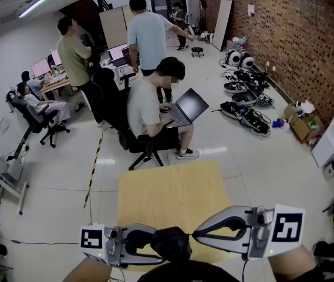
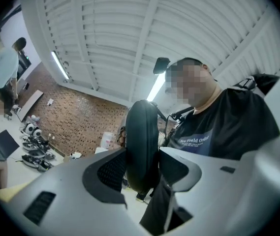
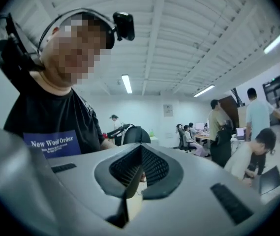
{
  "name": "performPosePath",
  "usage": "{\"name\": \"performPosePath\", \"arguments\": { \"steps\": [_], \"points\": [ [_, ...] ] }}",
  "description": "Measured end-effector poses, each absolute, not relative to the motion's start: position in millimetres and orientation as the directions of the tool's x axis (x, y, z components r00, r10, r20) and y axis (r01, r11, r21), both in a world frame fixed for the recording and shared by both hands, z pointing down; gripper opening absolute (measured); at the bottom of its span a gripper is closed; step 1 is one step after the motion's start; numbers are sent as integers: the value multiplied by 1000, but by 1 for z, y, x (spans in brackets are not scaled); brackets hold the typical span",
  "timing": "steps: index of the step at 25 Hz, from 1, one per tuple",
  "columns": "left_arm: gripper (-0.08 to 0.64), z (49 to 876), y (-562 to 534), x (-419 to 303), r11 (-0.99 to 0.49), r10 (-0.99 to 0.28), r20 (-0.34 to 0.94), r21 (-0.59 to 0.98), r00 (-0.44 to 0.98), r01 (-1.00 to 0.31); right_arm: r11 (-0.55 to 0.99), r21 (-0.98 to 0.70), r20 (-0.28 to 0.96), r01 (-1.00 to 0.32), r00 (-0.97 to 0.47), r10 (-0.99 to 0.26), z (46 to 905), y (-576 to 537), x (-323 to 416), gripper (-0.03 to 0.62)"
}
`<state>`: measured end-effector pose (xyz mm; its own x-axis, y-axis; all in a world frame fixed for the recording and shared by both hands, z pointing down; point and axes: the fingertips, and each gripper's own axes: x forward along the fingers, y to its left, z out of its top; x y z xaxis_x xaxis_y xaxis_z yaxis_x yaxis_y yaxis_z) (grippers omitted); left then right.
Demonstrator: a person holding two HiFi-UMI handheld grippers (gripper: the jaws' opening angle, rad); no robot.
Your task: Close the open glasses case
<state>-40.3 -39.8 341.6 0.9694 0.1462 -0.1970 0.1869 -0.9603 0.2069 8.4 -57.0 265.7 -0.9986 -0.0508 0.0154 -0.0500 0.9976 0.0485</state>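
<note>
A black glasses case (image 1: 171,244) is held above the near edge of the wooden table (image 1: 172,184). My left gripper (image 1: 162,245) is shut on it, one pad pressing each side. In the left gripper view the case (image 2: 142,132) stands edge-on between the jaws, and I see no gap along its rim. My right gripper (image 1: 195,235) points left at the case with its tips right beside it; whether they touch I cannot tell. In the right gripper view the right gripper (image 3: 140,154) has its jaws shut with nothing between them, and the dark case (image 3: 135,134) shows just beyond the tips.
Beyond the table a person (image 1: 155,101) sits on an office chair with a laptop (image 1: 187,107). Two people (image 1: 146,34) stand farther back by desks. Robot gear (image 1: 246,107) and boxes (image 1: 304,122) lie on the floor along the brick wall at the right.
</note>
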Motion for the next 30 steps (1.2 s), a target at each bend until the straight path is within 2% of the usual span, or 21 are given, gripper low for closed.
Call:
{"name": "performPosePath", "arguments": {
  "steps": [2, 5, 6, 8, 9, 12, 17, 20, 23, 27, 30],
  "points": [
    [215, 354, -38, -40, -967, 148, -92, 194, 985, 164, 981, 167, 107, -96, -988, -115, 273, -55, 7, -14],
    [210, 378, -36, -38, -972, 159, 77, 187, 984, 143, 945, 315, 330, -83, -924, -191, 304, -50, 14, -14],
    [209, 383, -35, -37, -972, 164, 111, 188, 980, 141, 937, 343, 373, -64, -907, -198, 310, -49, 14, -14],
    [209, 384, -34, -35, -970, 167, 105, 193, 980, 144, 941, 336, 381, -49, -906, -183, 312, -49, 14, -14],
    [209, 378, -36, -36, -970, 156, 65, 199, 986, 140, 954, 293, 343, -68, -923, -172, 308, -51, 15, -14],
    [210, 361, -54, -40, -964, 56, -116, 254, 992, 84, 979, 91, 122, -182, -974, -192, 284, -72, 17, -15],
    [212, 361, -92, -44, -900, -152, -331, 437, 931, 8, 943, -214, -160, -253, -944, -290, 275, -107, 26, -15],
    [213, 362, -103, -42, -867, -211, -401, 498, 891, 19, 901, -368, -285, -231, -894, -346, 275, -120, 33, -15],
    [260, 361, -109, -36, -838, -237, -442, 544, 865, 48, 866, -470, -381, -172, -846, -374, 274, -130, 38, -15],
    [371, 363, -113, -28, -834, -262, -458, 550, 849, 39, 828, -550, -452, -112, -793, -408, 278, -139, 45, -15],
    [371, 374, -111, -25, -826, -258, -470, 560, 844, 59, 820, -566, -494, -87, -760, -421, 272, -143, 54, -15]
  ]
}}
